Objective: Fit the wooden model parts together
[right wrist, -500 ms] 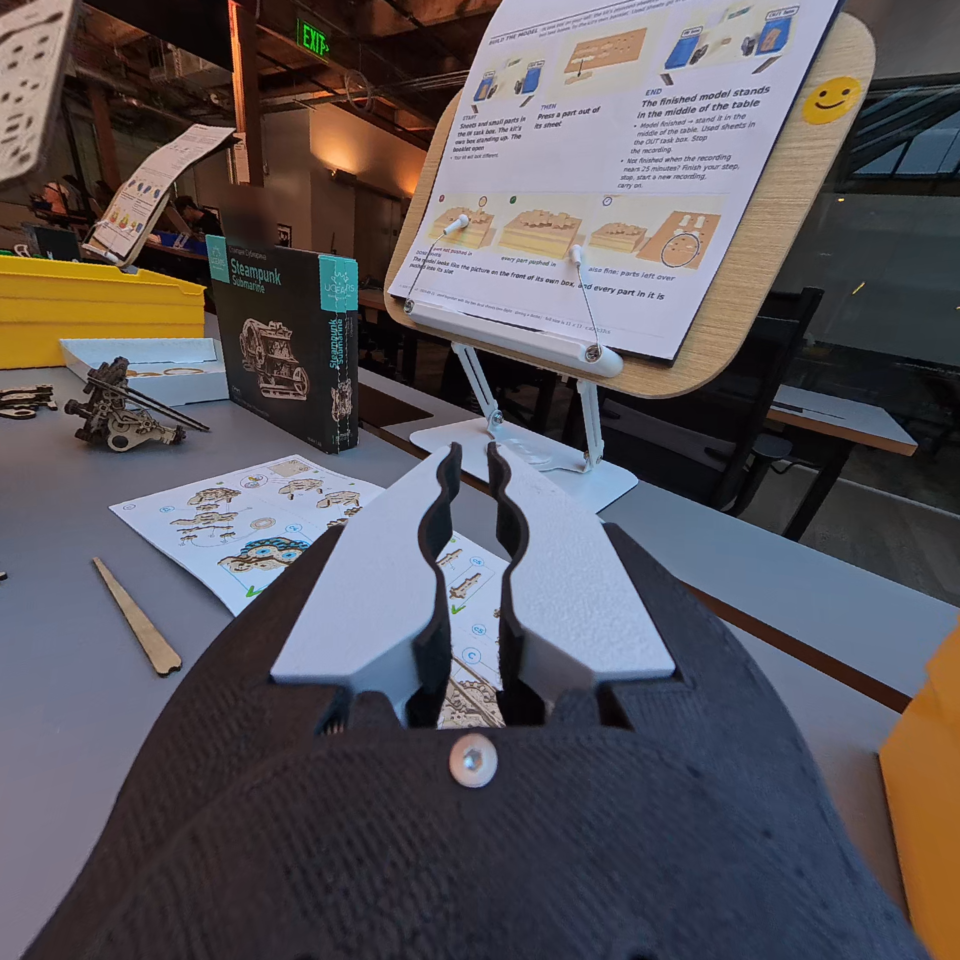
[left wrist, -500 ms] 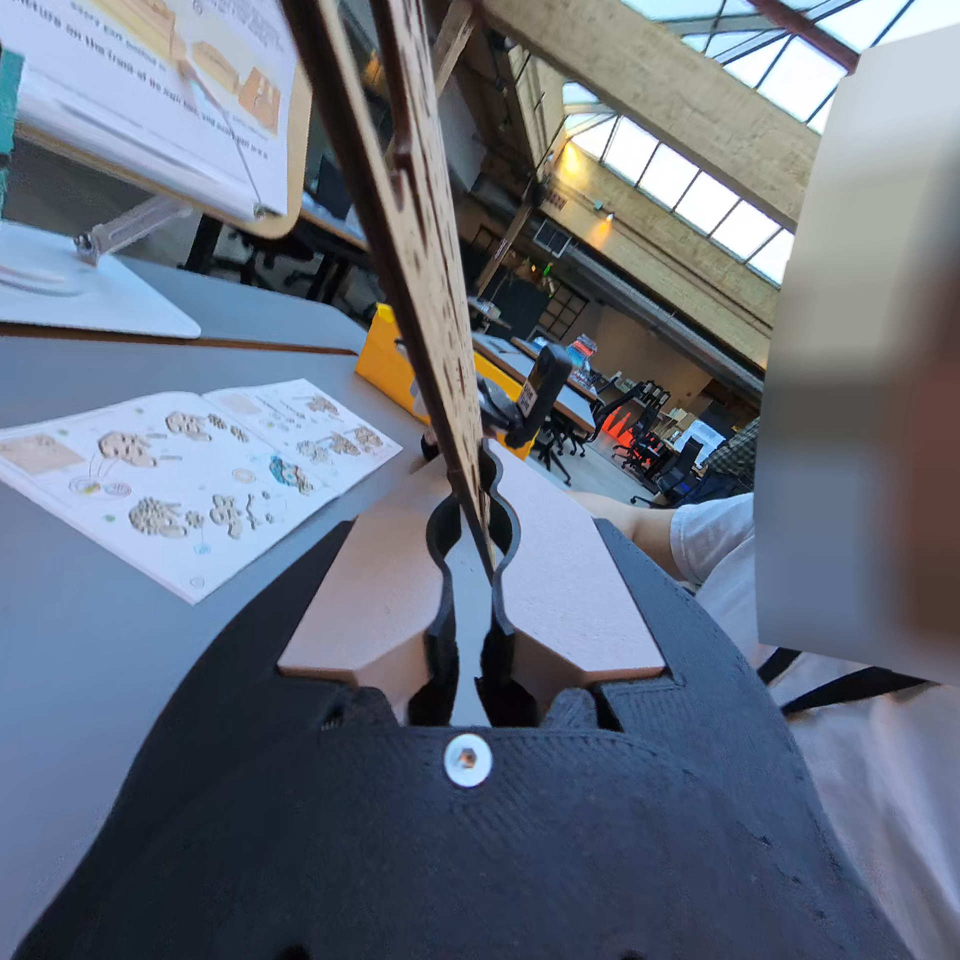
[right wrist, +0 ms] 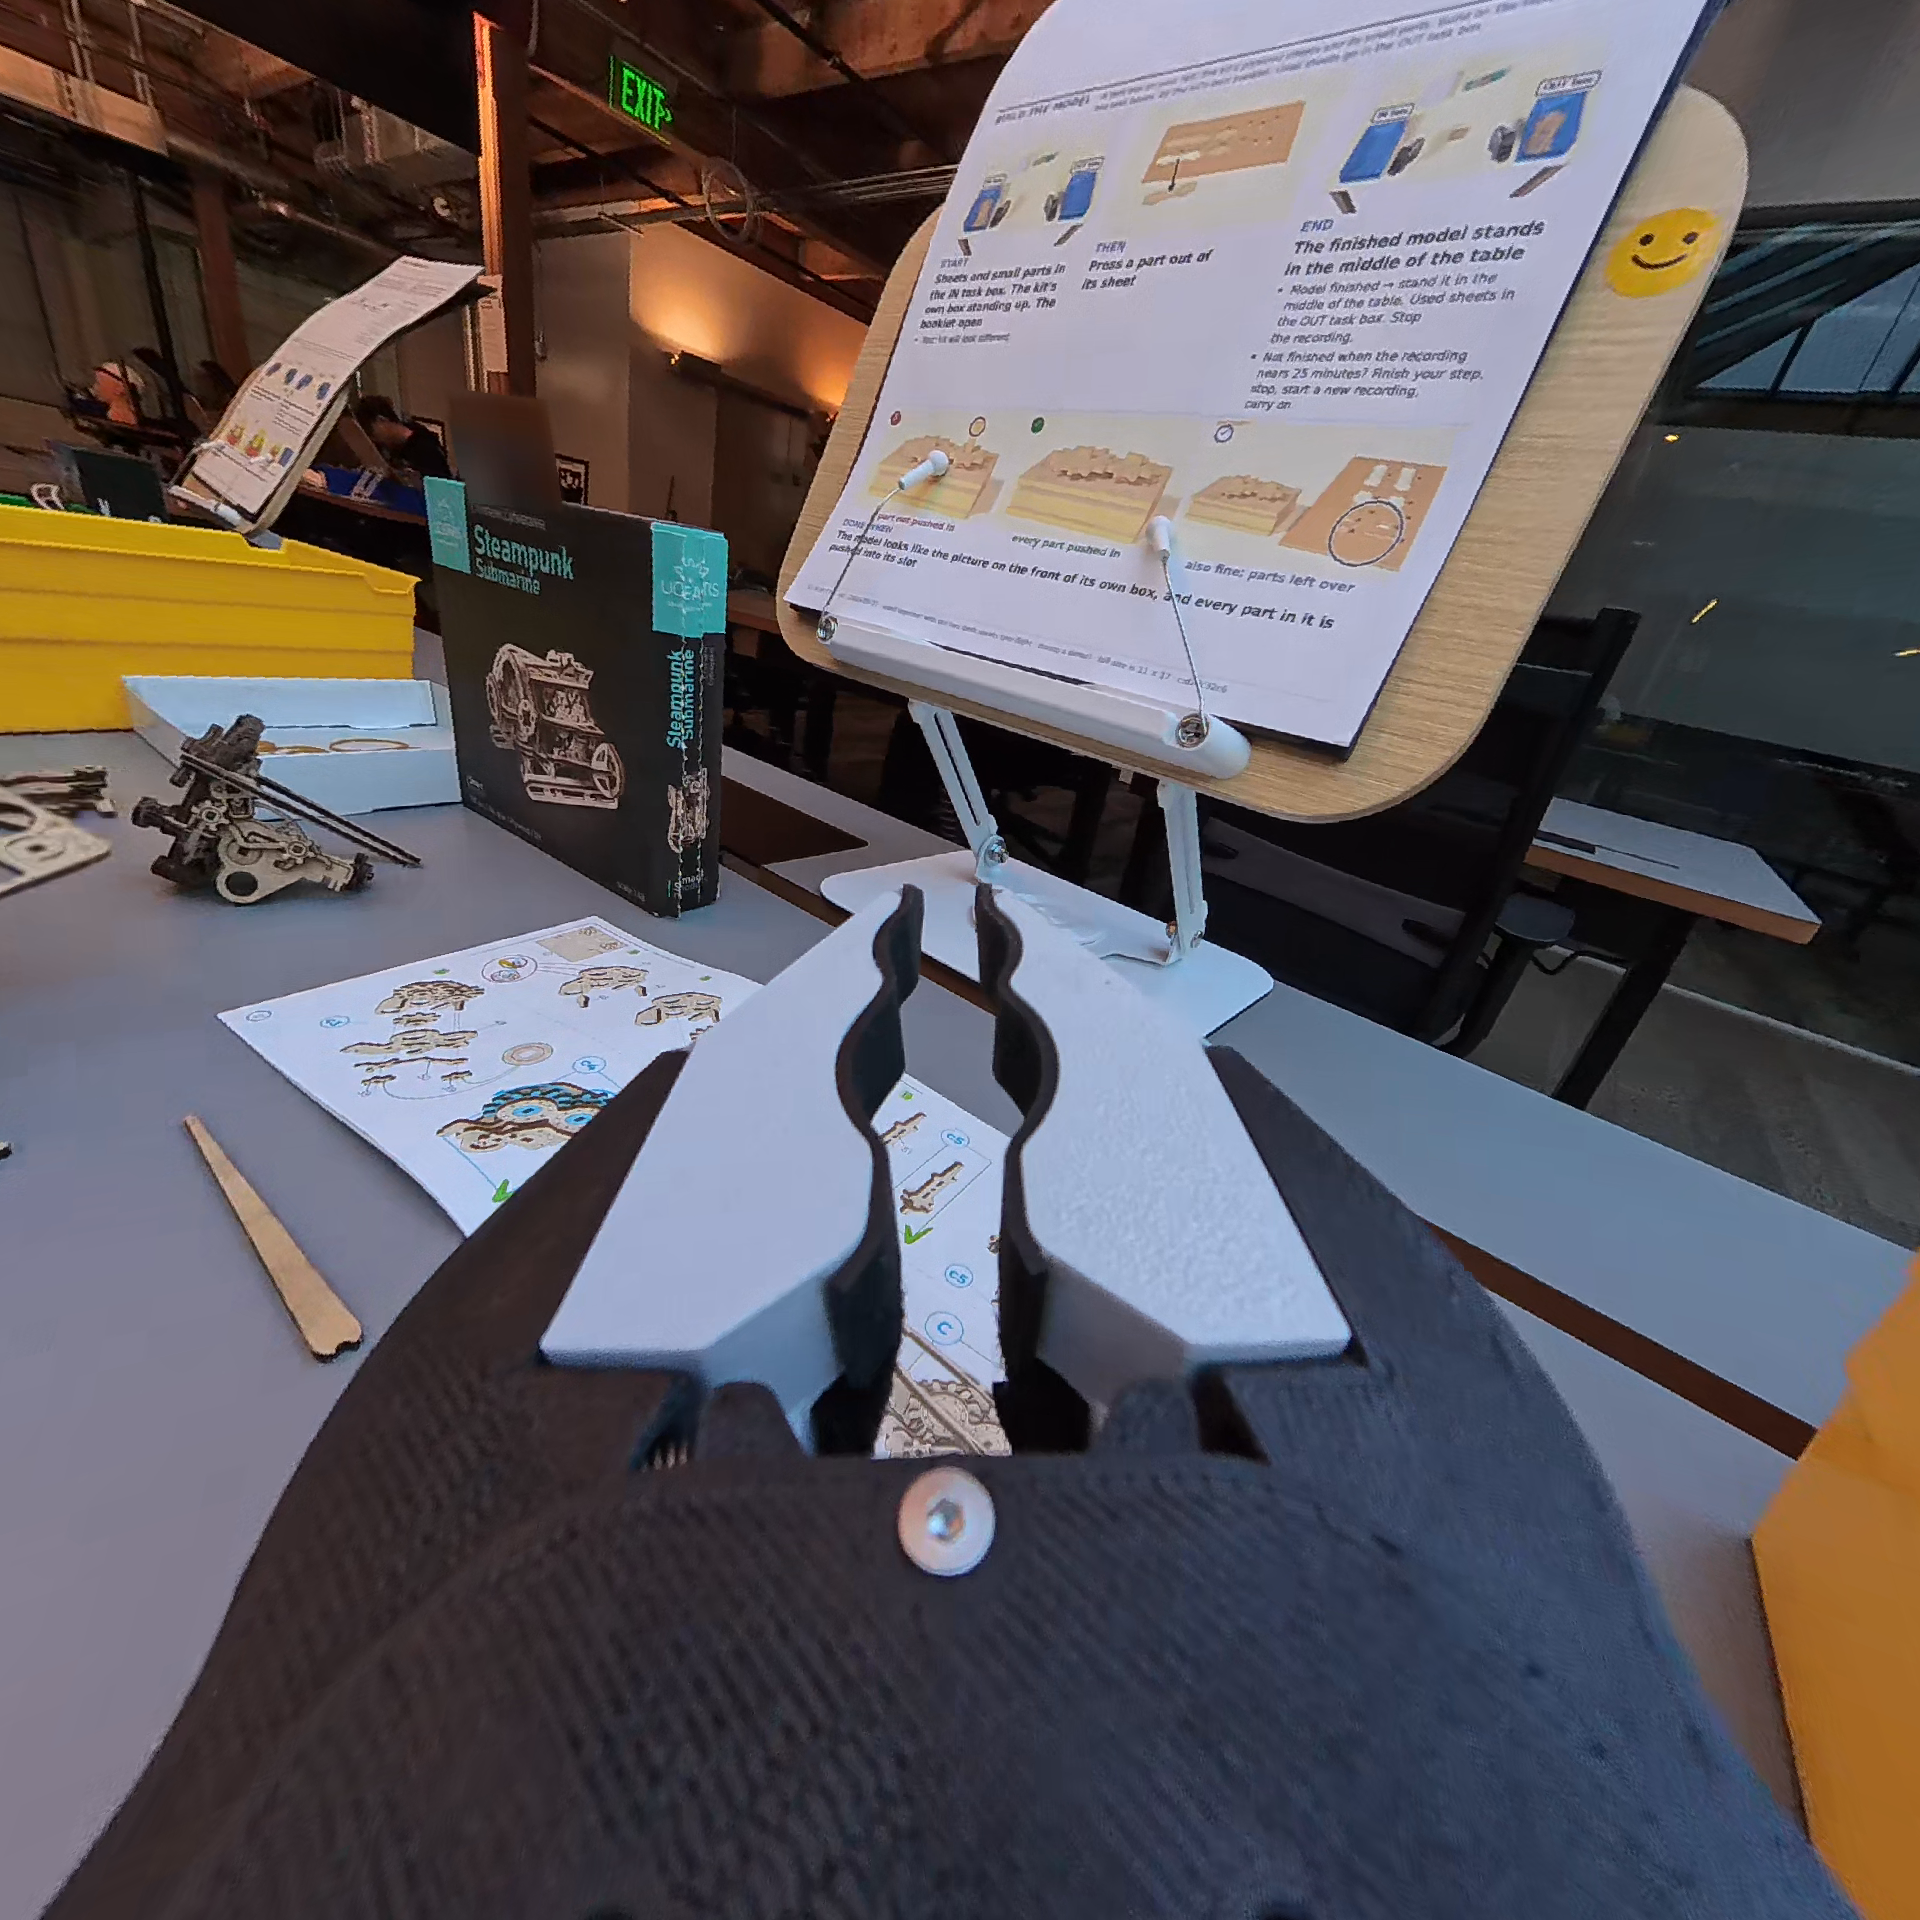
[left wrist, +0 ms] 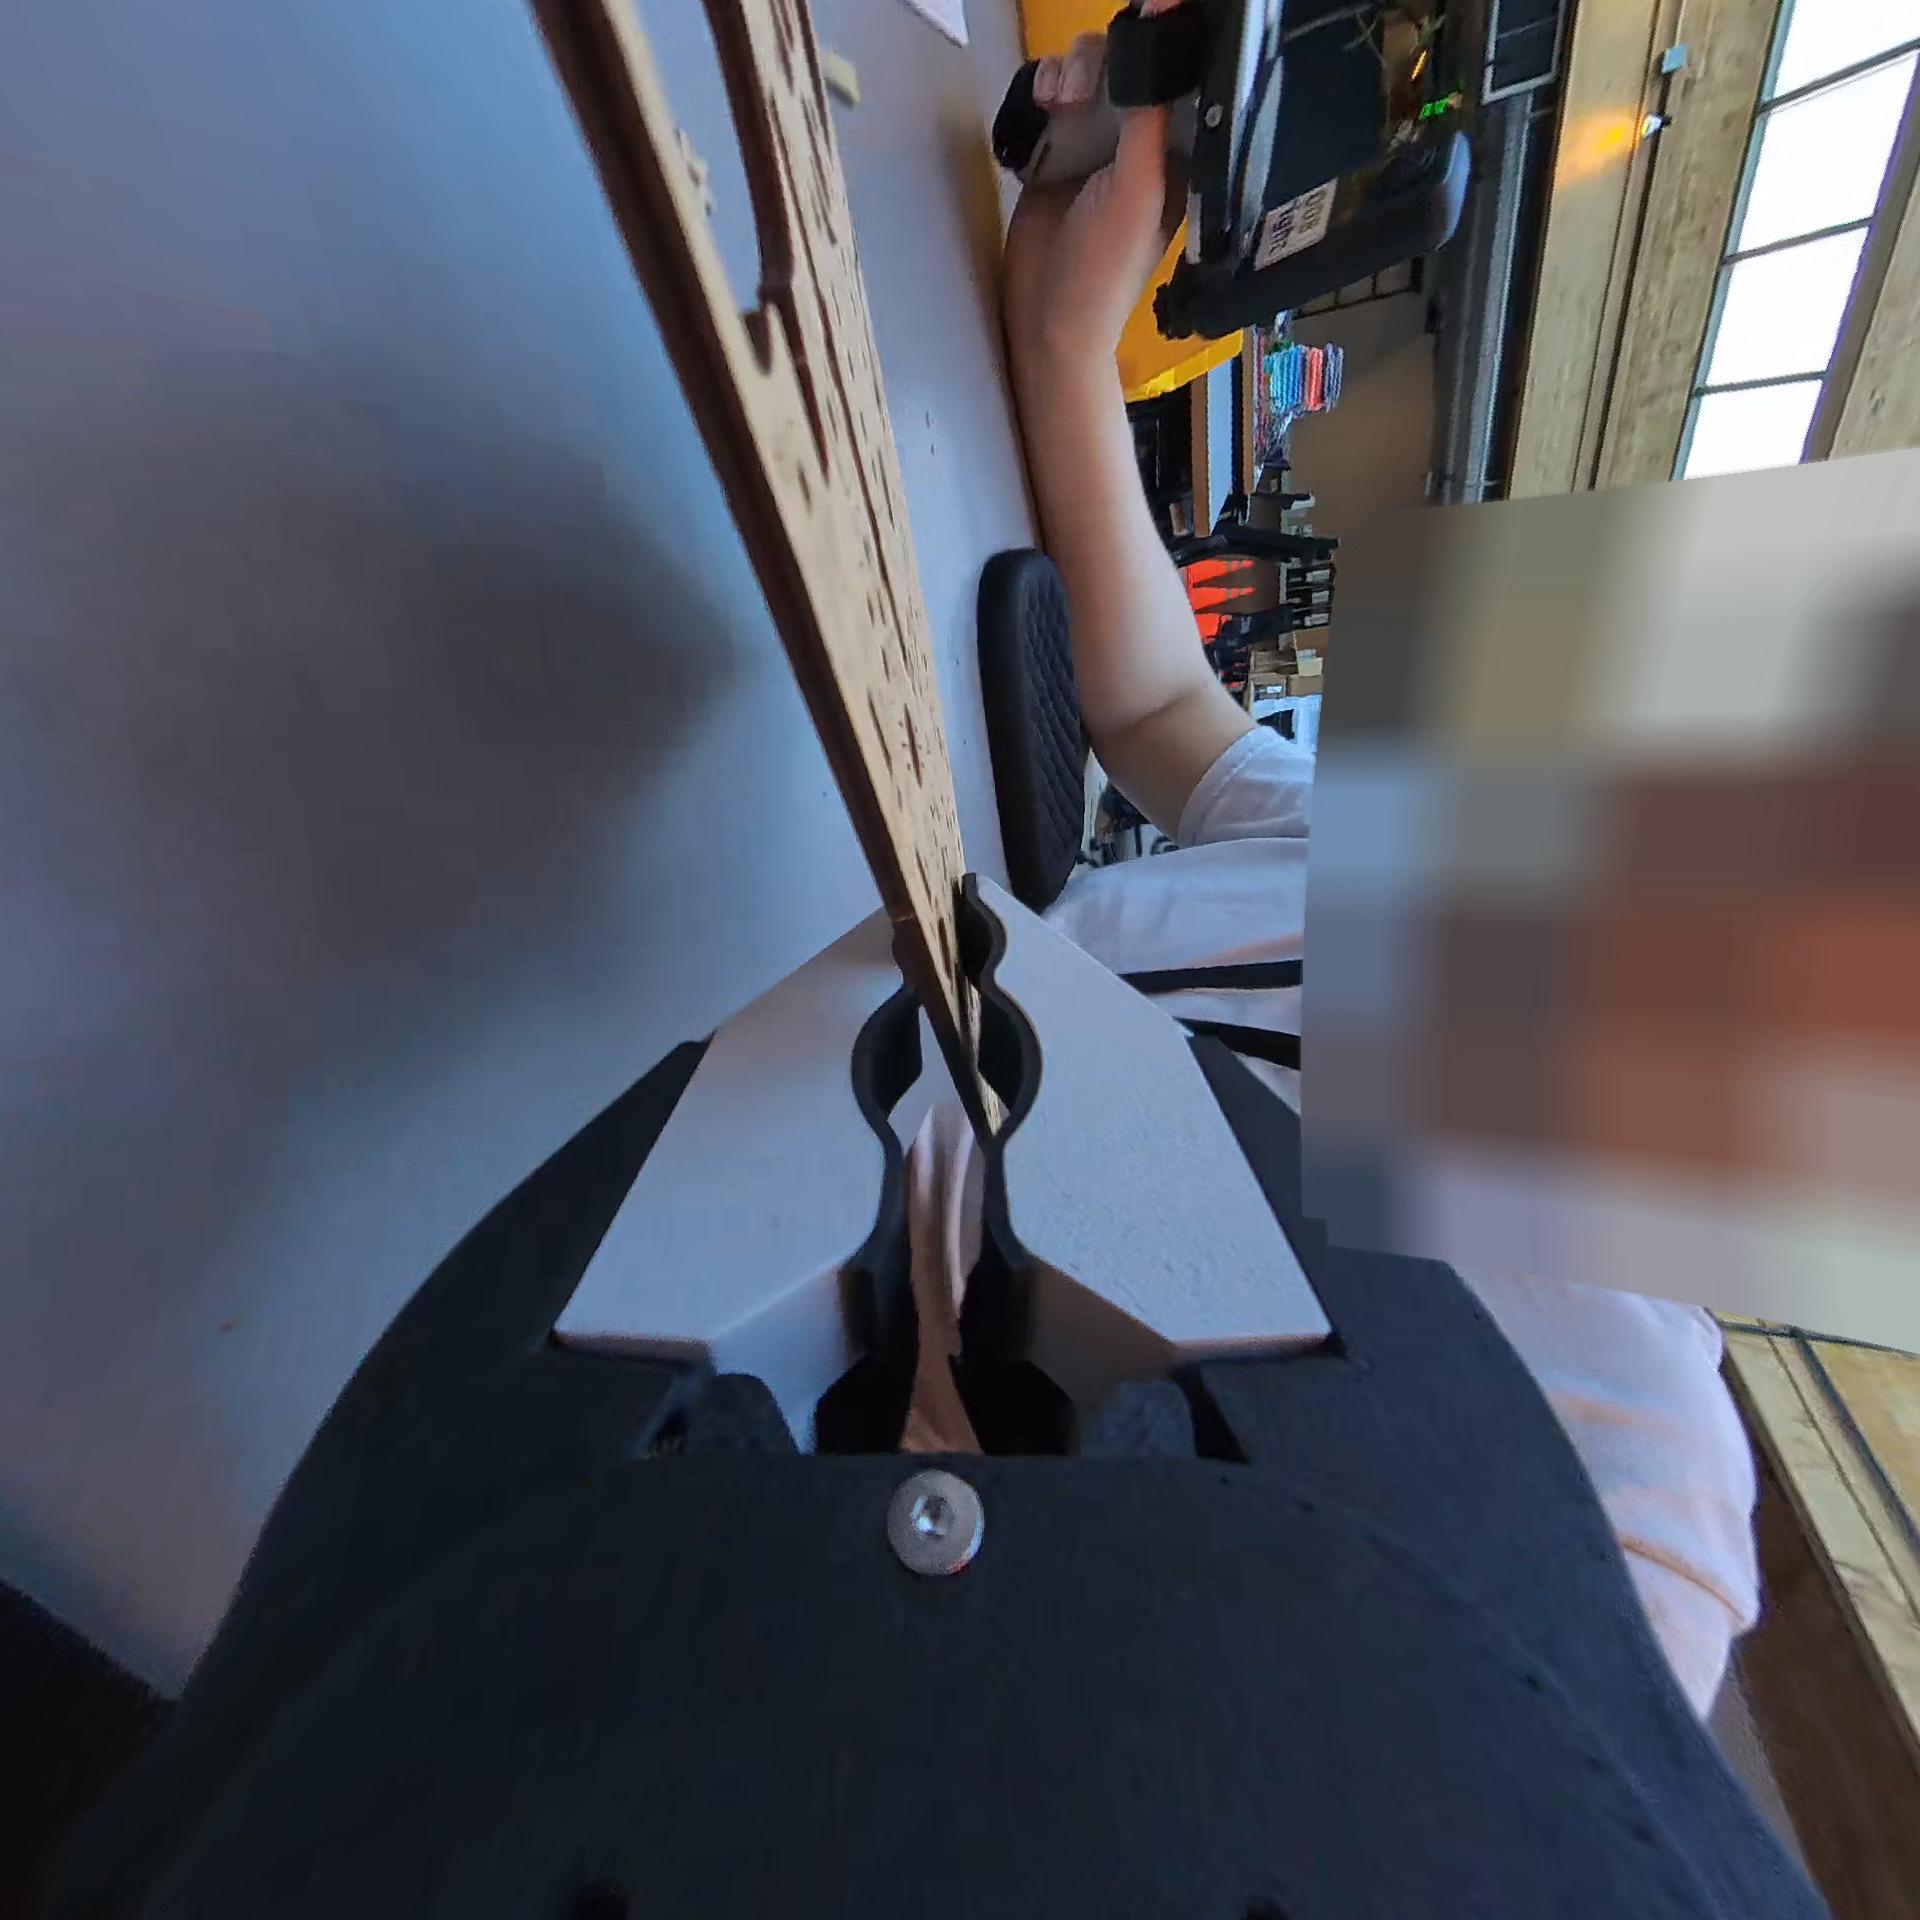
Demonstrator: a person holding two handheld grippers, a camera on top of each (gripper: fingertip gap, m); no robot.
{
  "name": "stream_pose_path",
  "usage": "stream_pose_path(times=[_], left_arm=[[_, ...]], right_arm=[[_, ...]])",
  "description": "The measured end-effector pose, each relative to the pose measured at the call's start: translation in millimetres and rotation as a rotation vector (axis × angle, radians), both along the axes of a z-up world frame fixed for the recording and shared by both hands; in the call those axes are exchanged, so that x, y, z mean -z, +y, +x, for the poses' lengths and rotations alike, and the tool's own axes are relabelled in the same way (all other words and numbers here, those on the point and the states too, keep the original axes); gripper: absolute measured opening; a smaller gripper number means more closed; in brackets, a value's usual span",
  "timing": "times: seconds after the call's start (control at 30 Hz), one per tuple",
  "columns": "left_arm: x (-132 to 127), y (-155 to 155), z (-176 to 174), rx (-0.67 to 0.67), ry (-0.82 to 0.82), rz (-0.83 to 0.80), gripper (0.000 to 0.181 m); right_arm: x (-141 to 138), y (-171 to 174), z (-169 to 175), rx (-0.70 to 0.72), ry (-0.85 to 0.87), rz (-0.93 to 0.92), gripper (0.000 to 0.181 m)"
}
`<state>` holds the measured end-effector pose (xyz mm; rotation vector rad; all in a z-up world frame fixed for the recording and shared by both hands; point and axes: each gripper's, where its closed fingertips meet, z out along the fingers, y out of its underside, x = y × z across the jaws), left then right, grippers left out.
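**Sheet clamped, free tool standing by**

The wooden parts sheet is pinched edge-on at the tips of the left tool, rising ahead of them over the bench. The right tool holds nothing, jaws slightly parted above the instruction booklet; the half-built model sits ahead to its left, a wooden pick nearer. Likely next: pressing a part out, so the sheet should be braced steadily and pushed squarely.
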<state>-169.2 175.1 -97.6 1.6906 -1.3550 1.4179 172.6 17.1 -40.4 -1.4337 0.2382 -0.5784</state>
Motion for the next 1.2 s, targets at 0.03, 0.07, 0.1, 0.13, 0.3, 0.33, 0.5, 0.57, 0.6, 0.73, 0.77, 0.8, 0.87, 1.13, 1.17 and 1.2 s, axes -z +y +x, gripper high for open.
stream_pose_path(times=[0.03,0.07,0.1,0.13,0.3,0.33,0.5,0.57,0.6,0.73,0.77,0.8,0.87,1.13,1.17,1.2], left_arm=[[2.6,-0.4,-5.4,0.017,0.034,-0.005,0.001],[4.4,-1.0,-9.8,0.034,0.065,-0.014,0.001],[6.2,-0.8,-11.9,0.039,0.093,-0.018,0.001],[8.8,-0.1,-12.7,0.038,0.114,-0.013,0.001],[19.8,1.7,-13.1,0.062,0.200,0.003,0.001],[20.5,1.1,-11.8,0.068,0.208,-0.003,0.001],[30.3,-1.2,-9.3,0.103,0.250,-0.018,0.001],[34.8,0.5,-8.9,0.103,0.263,-0.023,0.001],[35.2,0.8,-8.5,0.102,0.263,-0.033,0.001],[34.8,0.8,-7.7,0.098,0.254,-0.045,0.001],[33.8,0.5,-7.5,0.098,0.249,-0.047,0.001],[33.1,0.4,-7.2,0.097,0.243,-0.045,0.001],[30.7,-0.6,-7.2,0.100,0.230,-0.043,0.000],[30.3,-0.8,-7.7,0.146,0.135,0.097,0.000],[29.2,-0.7,-7.2,0.147,0.126,0.110,0.000],[27.1,-1.2,-6.3,0.151,0.105,0.121,0.000]], right_arm=[[-0.3,0.0,-0.1,-0.001,0.000,0.001,0.008],[-0.2,0.1,0.4,0.000,0.000,0.001,0.008],[0.1,-0.1,1.1,0.001,0.002,0.001,0.008],[0.1,-0.6,1.9,0.004,0.004,0.002,0.008],[-1.7,-5.2,5.2,0.013,0.013,0.022,0.009],[-1.9,-5.7,5.5,0.010,0.018,0.027,0.009],[-1.7,-5.6,7.6,-0.003,0.029,0.033,0.009],[-1.3,-5.0,7.8,-0.014,0.040,0.038,0.009],[-1.0,-4.5,8.0,-0.018,0.045,0.039,0.009],[-0.2,-2.2,8.1,-0.033,0.053,0.039,0.009],[0.7,-1.4,8.4,-0.037,0.058,0.036,0.009],[1.5,-0.6,8.6,-0.040,0.063,0.034,0.009],[2.0,-0.4,9.2,-0.043,0.069,0.035,0.009],[4.0,-1.4,12.0,-0.045,0.098,0.043,0.009],[3.8,-1.8,12.1,-0.045,0.100,0.045,0.009],[3.9,-1.8,12.0,-0.047,0.102,0.047,0.009]])
